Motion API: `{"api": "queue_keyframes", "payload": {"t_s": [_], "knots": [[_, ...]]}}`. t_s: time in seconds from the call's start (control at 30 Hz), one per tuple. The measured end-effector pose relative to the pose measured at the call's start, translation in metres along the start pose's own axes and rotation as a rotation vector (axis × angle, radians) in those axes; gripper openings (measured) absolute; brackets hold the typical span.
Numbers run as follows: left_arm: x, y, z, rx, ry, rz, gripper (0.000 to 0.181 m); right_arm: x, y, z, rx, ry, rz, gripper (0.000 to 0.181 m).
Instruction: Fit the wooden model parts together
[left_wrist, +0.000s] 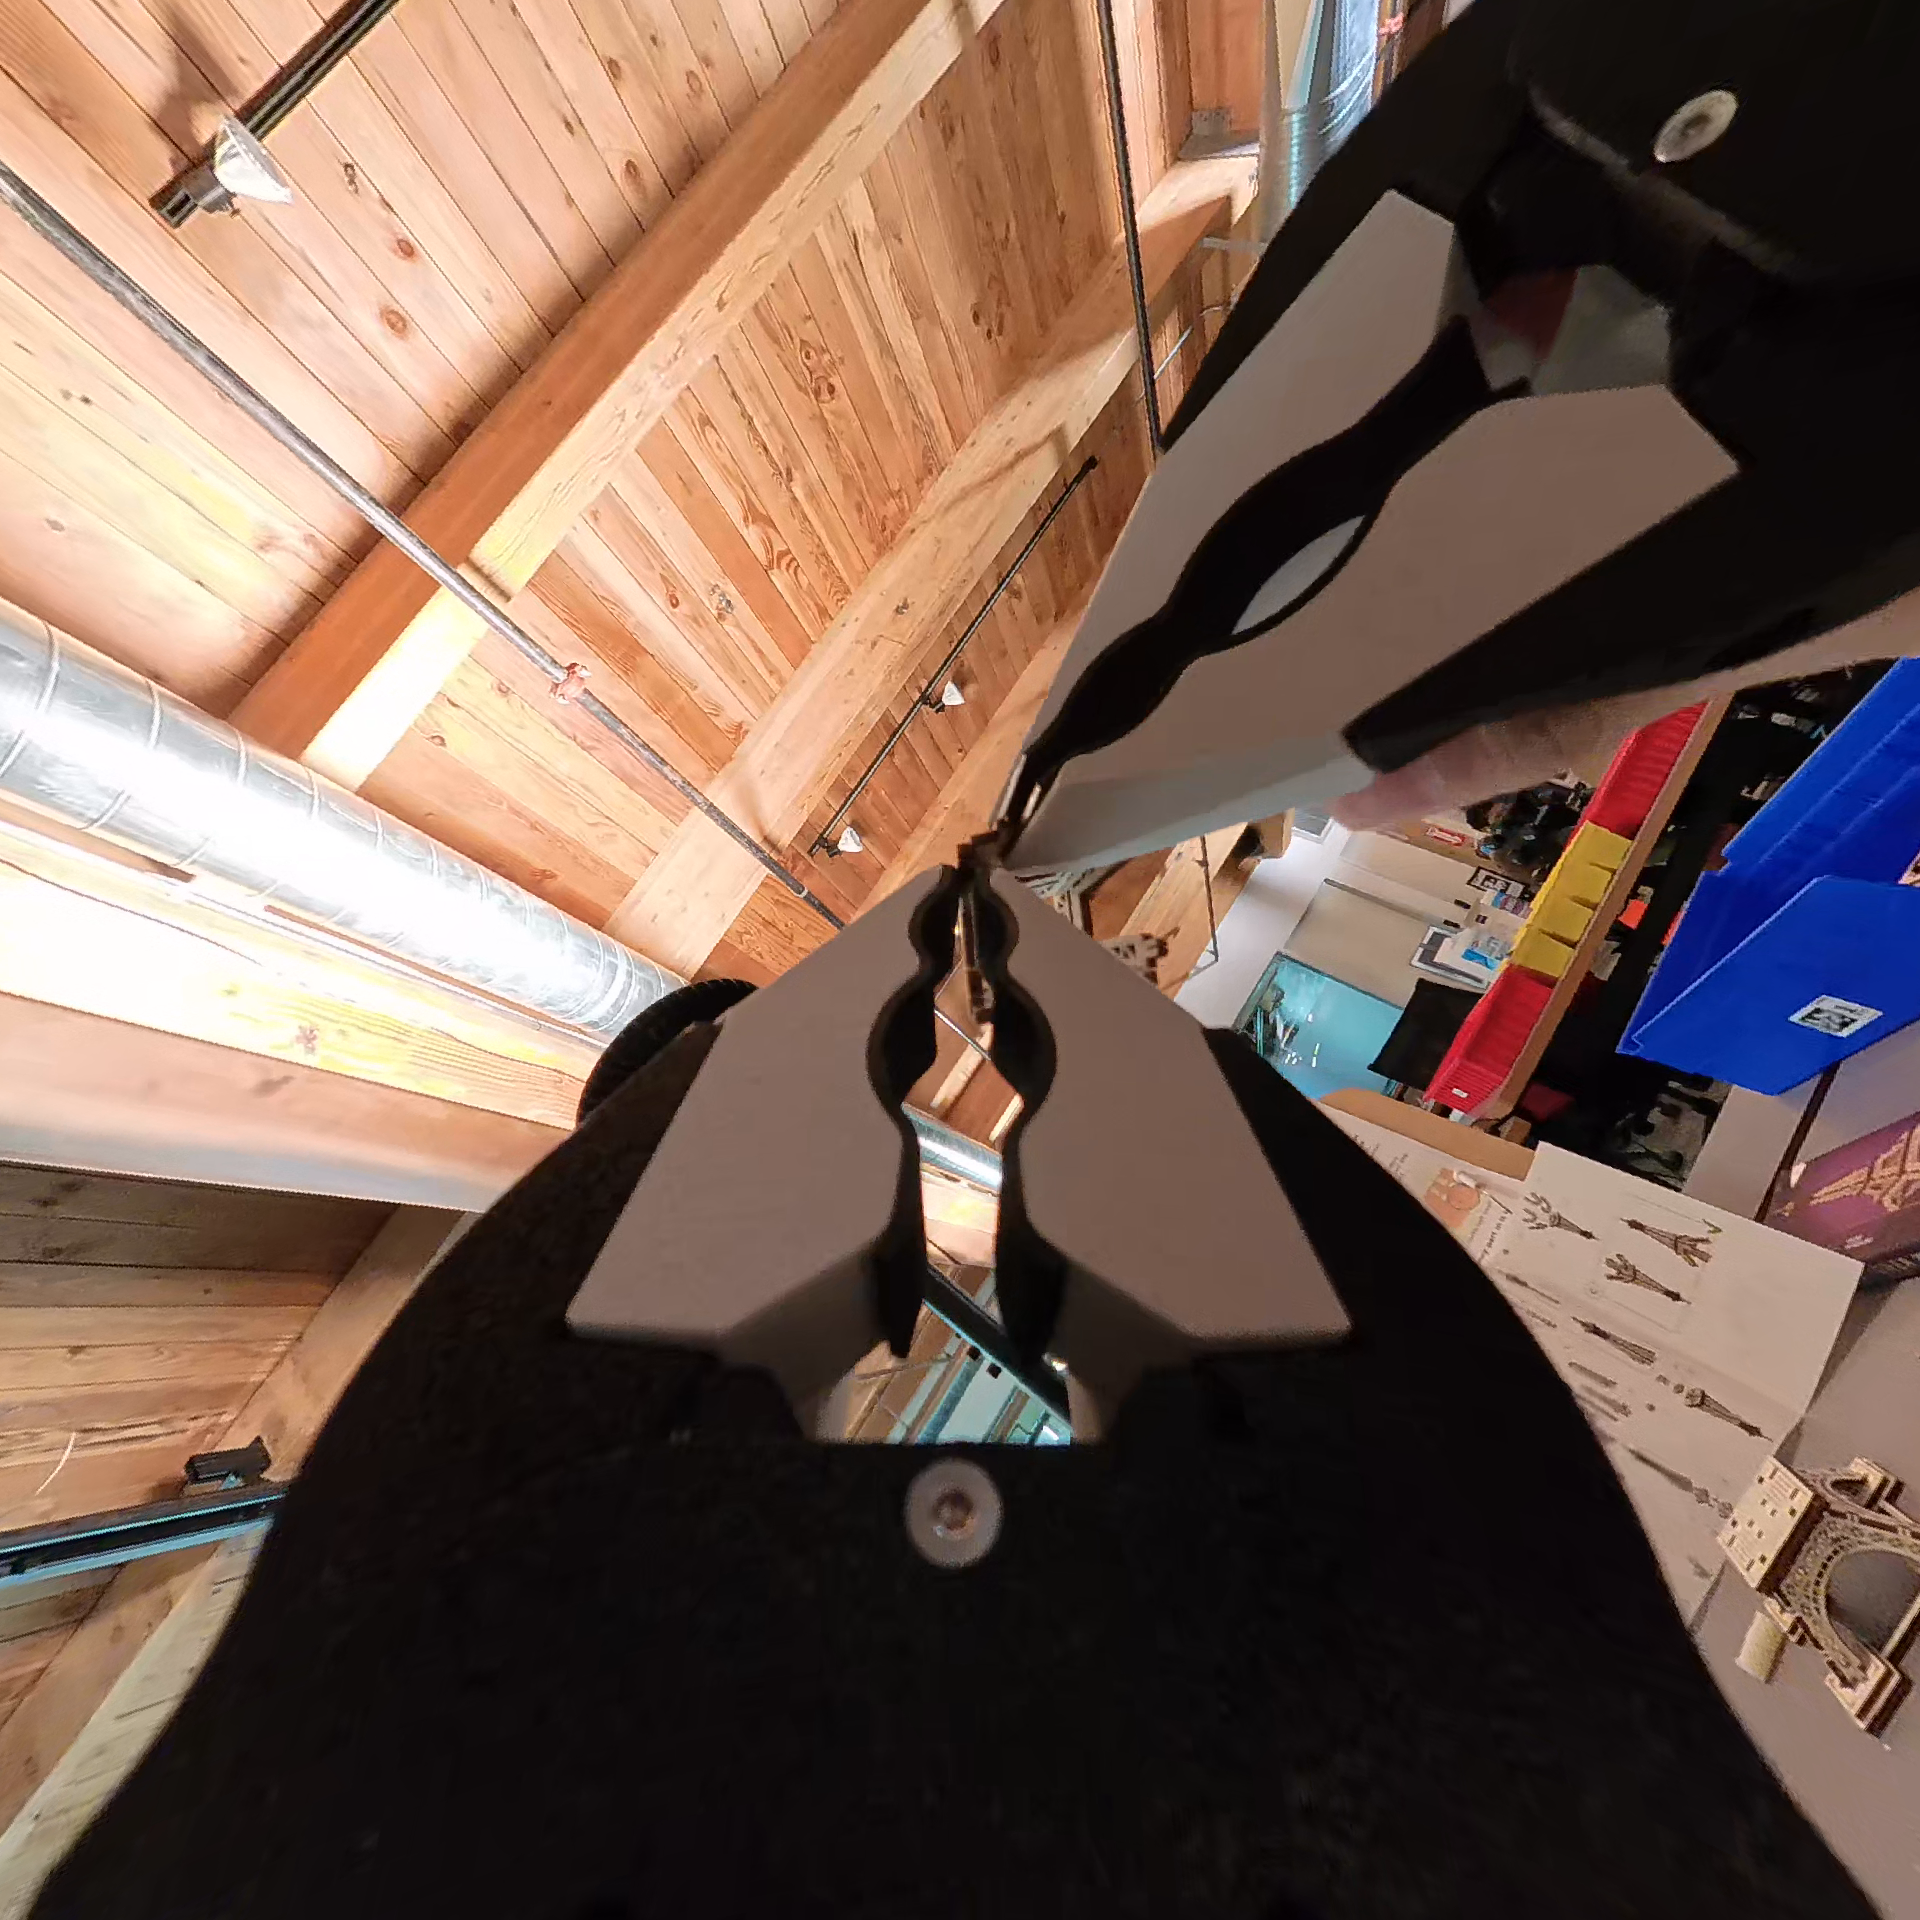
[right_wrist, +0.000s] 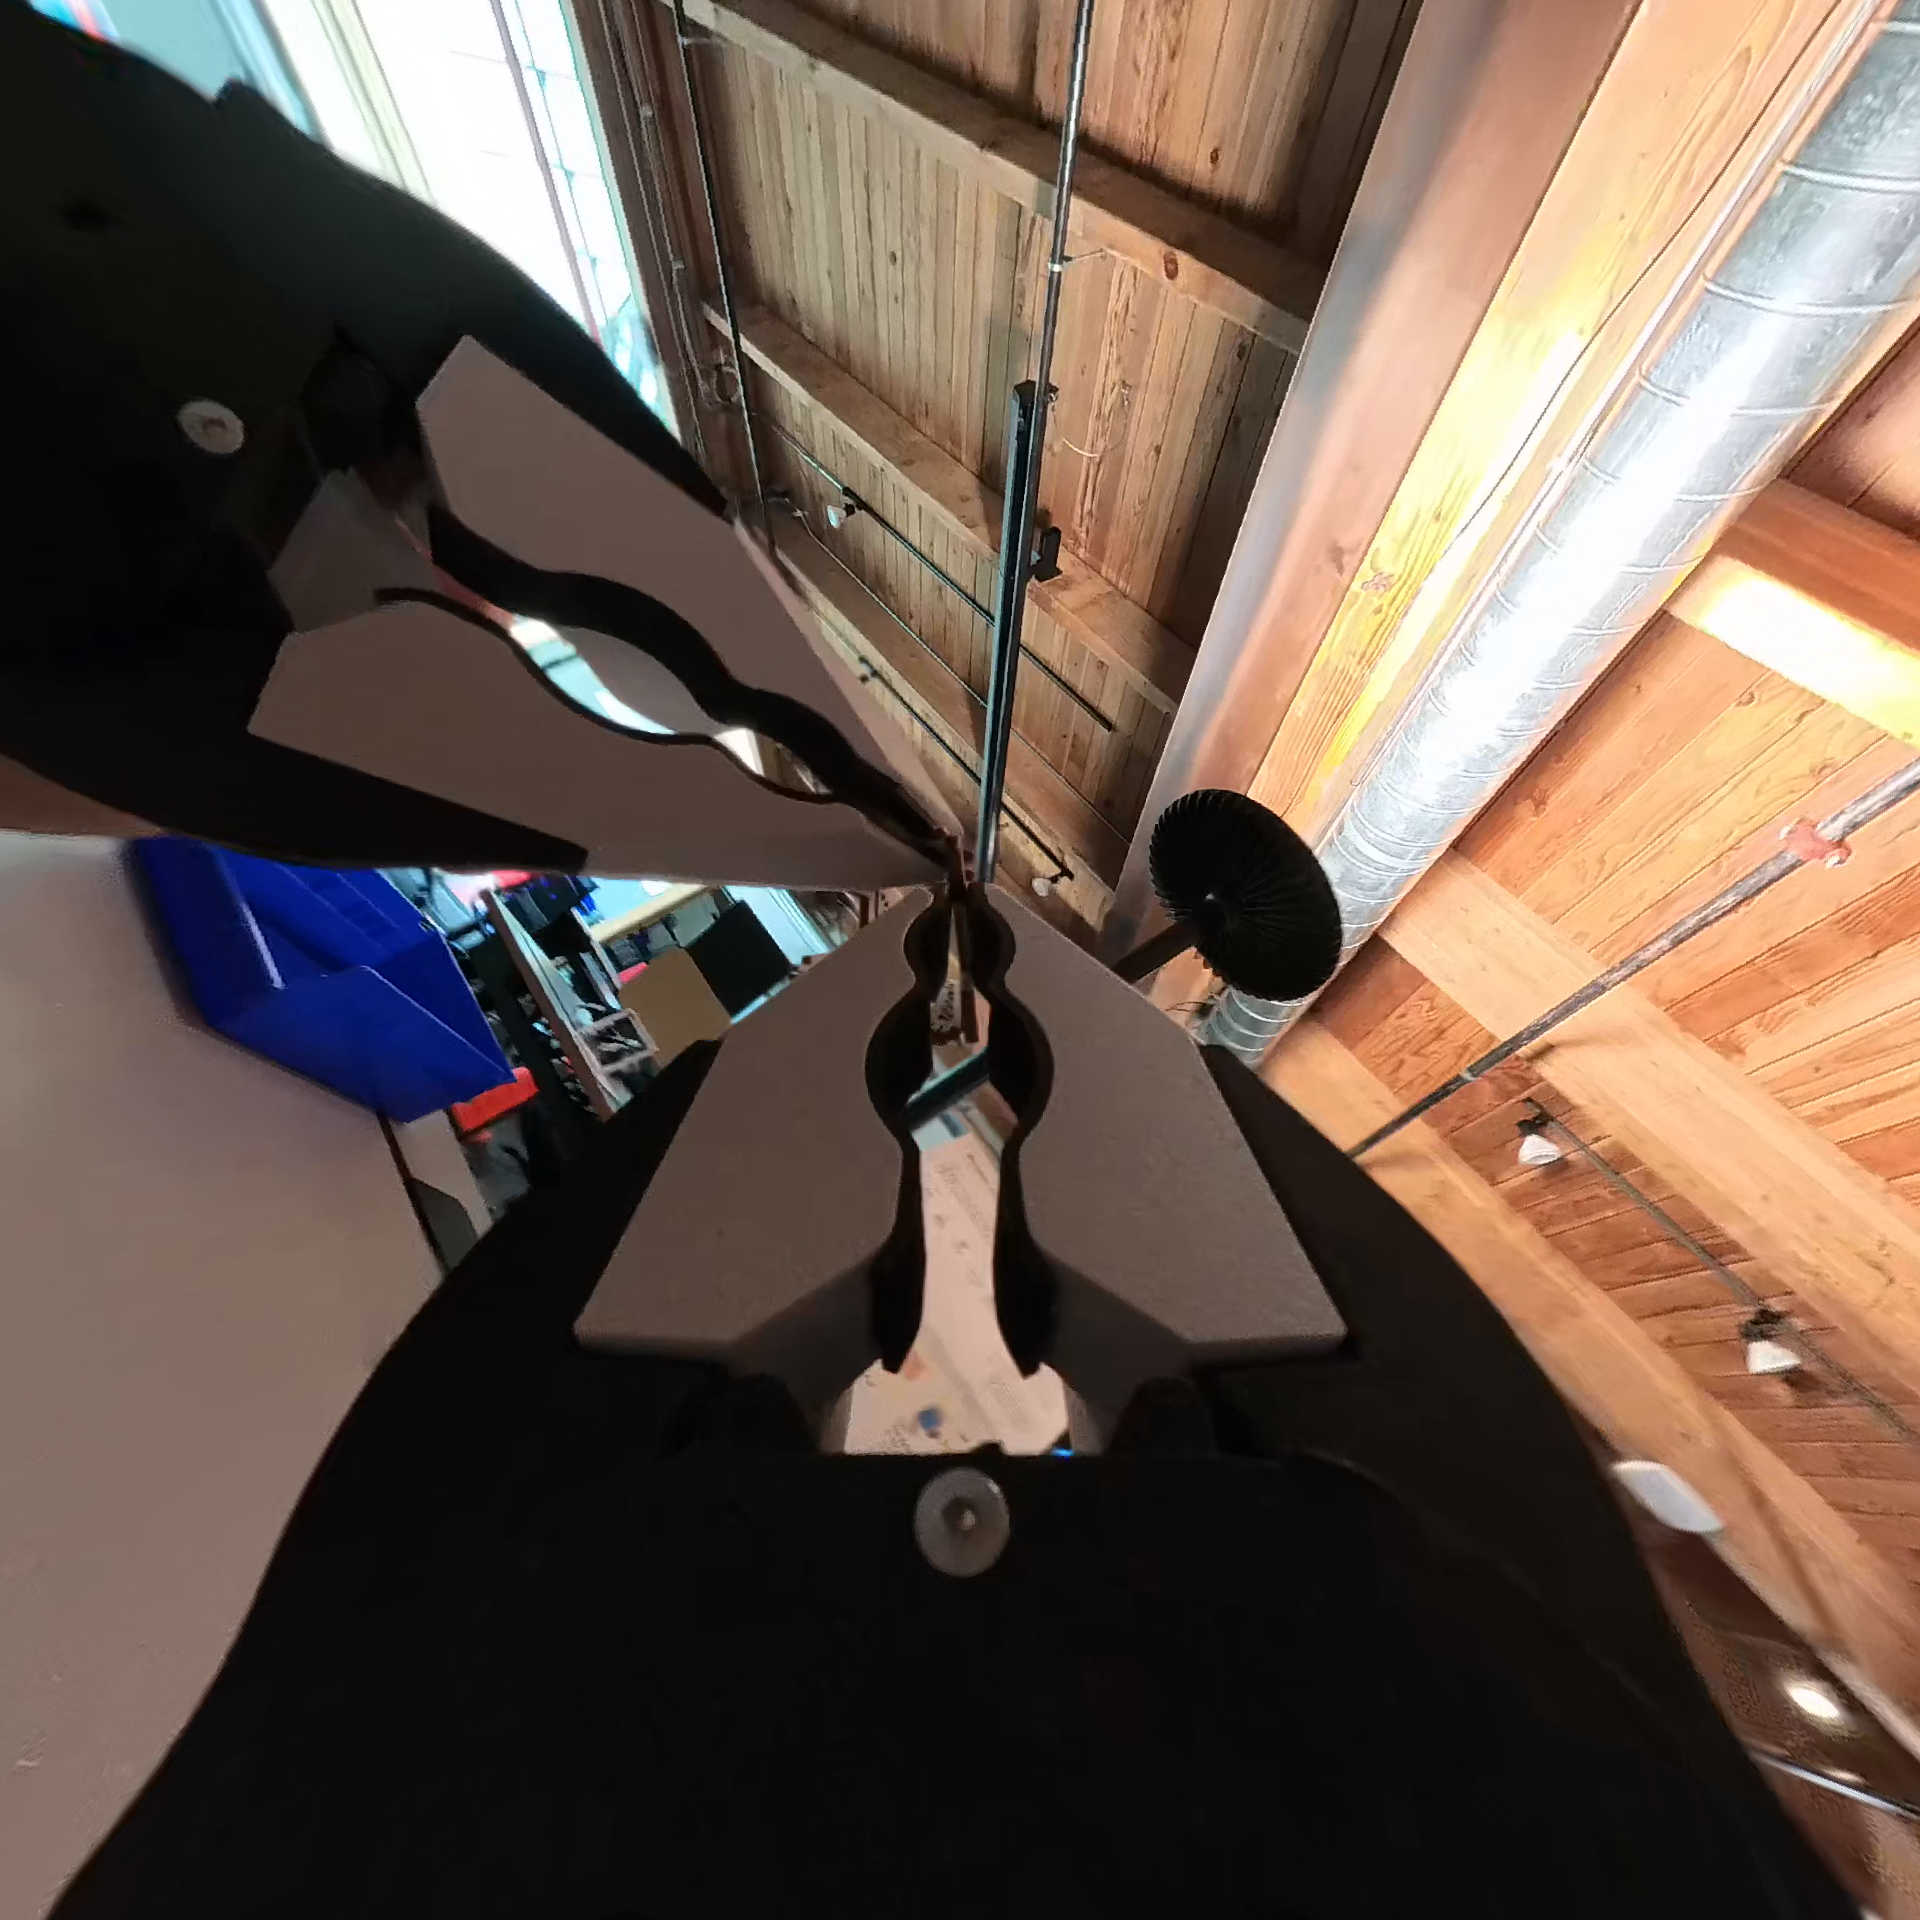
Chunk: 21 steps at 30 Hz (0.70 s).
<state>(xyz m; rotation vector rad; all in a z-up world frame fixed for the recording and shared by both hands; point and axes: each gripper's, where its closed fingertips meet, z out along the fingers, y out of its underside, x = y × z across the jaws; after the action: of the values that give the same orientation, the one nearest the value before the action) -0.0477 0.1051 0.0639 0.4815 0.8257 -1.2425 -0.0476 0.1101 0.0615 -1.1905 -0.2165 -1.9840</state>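
Left gripper (left_wrist: 971, 883): jaws closed on a thin wooden strip (left_wrist: 975, 971) that runs edge-on between the wavy inner faces; only the tips seem to bear on it.
Right gripper (right_wrist: 961, 894): jaws likewise closed on a thin wooden piece (right_wrist: 964, 977), also seen edge-on and held near the tips.
Where the parts are: both are held up in the air, tip to tip, well above the tabletop (left_wrist: 1766, 1683), with the wooden ceiling (left_wrist: 644, 436) behind them. The two grippers meet nose to nose, and the parts touch or nearly touch at that point; whether a tab has entered a slot is too small to tell.
Rest of the model: the wooden tower base (left_wrist: 1829, 1569) stands on the tabletop beside the instruction sheet (left_wrist: 1621, 1288), well apart from the held parts.
Risk, snapping: the pieces look thin and slender, so pushing them together off-axis would likely bend or crack one.
Risk, slipping: with so little wood in each grip, a sideways push could twist a piece round in the jaws and spoil the alignment.
Risk, dropping: if either grip eased before the joint seated, the part would probably fall to the tabletop, or off it.
Risk, blind fit: the joint sits right at the touching tips, hidden from both cameras, so a missed slot may go unnoticed.
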Motion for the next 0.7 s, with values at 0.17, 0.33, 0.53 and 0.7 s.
{"api": "queue_keyframes", "payload": {"t_s": [0.17, 0.33, 0.53, 0.7], "knots": [[-0.0022, -0.0021, -0.0010, 0.019, -0.006, -0.035, 0.000, 0.0012, -0.0026, 0.0002, 0.029, -0.014, 0.160, 0.000], [-0.0031, -0.0026, -0.0008, 0.021, -0.018, -0.044, 0.000, 0.0016, -0.0033, 0.0004, 0.045, -0.017, 0.226, 0.000], [-0.0035, -0.0029, 0.0000, 0.016, -0.019, -0.057, 0.000, 0.0021, -0.0028, 0.0005, 0.050, -0.025, 0.267, 0.000], [-0.0034, -0.0034, -0.0005, 0.028, -0.024, -0.062, 0.000, 0.0026, -0.0035, 0.0001, 0.061, -0.032, 0.337, 0.000]]}}
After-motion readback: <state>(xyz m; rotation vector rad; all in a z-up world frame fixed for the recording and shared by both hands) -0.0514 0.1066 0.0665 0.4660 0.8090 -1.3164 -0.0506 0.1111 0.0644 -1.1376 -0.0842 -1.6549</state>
